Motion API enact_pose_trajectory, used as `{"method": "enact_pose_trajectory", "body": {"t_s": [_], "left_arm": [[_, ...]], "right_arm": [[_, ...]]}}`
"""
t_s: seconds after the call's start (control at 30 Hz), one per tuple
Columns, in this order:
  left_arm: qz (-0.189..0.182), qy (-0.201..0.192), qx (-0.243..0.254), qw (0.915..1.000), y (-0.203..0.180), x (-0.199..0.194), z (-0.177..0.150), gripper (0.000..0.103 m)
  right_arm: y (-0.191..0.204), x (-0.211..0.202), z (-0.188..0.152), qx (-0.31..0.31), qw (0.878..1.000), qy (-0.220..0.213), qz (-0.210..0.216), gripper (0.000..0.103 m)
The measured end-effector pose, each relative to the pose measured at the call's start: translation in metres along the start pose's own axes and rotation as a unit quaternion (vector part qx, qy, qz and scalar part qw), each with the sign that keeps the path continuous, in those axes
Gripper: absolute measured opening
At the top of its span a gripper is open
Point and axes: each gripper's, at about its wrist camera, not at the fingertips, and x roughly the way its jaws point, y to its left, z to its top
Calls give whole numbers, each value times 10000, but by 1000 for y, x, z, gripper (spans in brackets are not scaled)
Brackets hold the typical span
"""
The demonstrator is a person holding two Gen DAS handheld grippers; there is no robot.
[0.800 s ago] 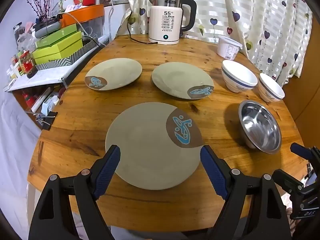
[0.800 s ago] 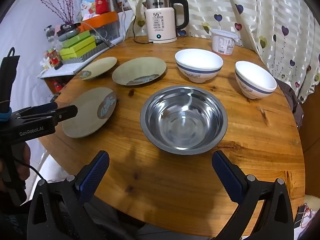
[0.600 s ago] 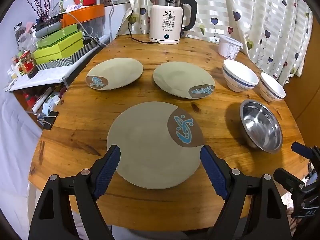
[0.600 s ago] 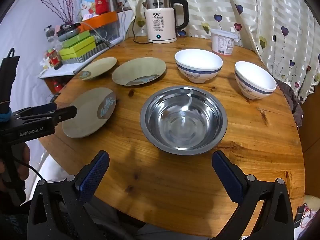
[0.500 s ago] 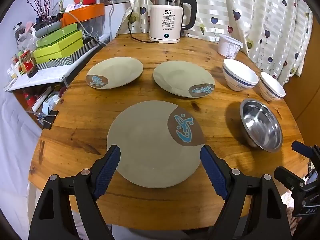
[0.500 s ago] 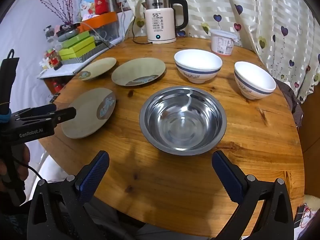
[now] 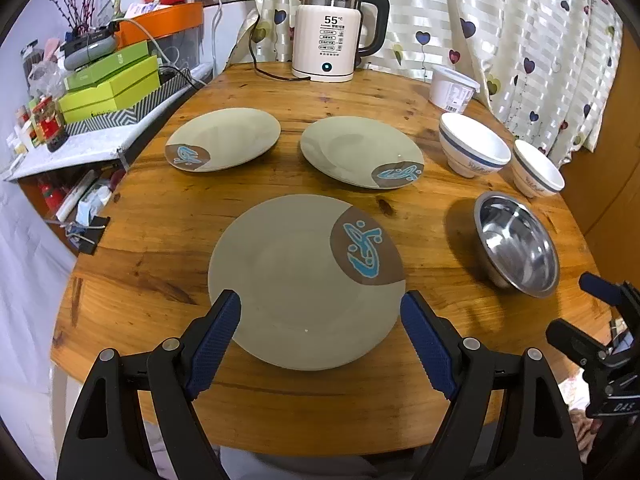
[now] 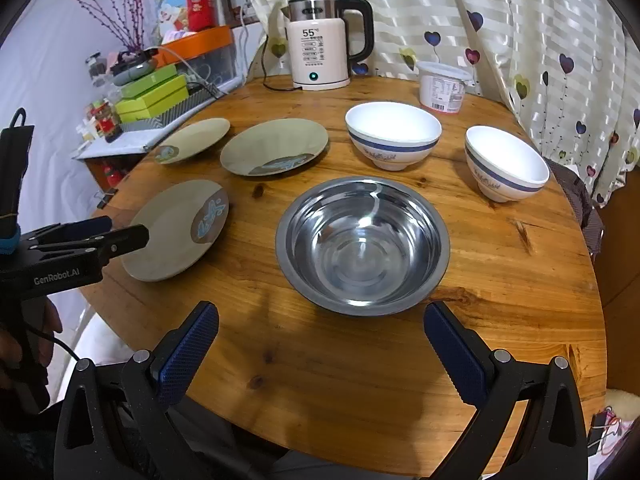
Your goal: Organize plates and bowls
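Three beige plates with a brown patch and blue fish lie on the round wooden table (image 7: pixel 160 240): a near plate (image 7: pixel 296 284), a far left plate (image 7: pixel 224 138) and a far middle plate (image 7: pixel 356 150). A steel bowl (image 8: pixel 362 246) and two white bowls with a blue band (image 8: pixel 394 134) (image 8: pixel 504 162) stand to the right. My left gripper (image 7: pixel 320 320) is open and empty, its jaws either side of the near plate's front edge, above it. My right gripper (image 8: pixel 320 328) is open and empty in front of the steel bowl.
A white electric kettle (image 7: pixel 334 32) and a white lidded tub (image 7: pixel 454 90) stand at the table's far side before a heart-patterned curtain. Green boxes (image 7: pixel 108 84) and clutter sit on a shelf at the left. The table's front edge is right under both grippers.
Both grippers have barely moved; the views shifted very slightly. Nothing was grasped or released.
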Motion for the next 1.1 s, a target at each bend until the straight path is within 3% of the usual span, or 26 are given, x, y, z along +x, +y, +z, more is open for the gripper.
{"method": "enact_pose_trajectory", "body": {"t_s": [1.1], "left_arm": [[-57,-178,176,9997,0,-8,-1,83]], "right_arm": [[13,0,0,-137,9999,-74,67,103]]}}
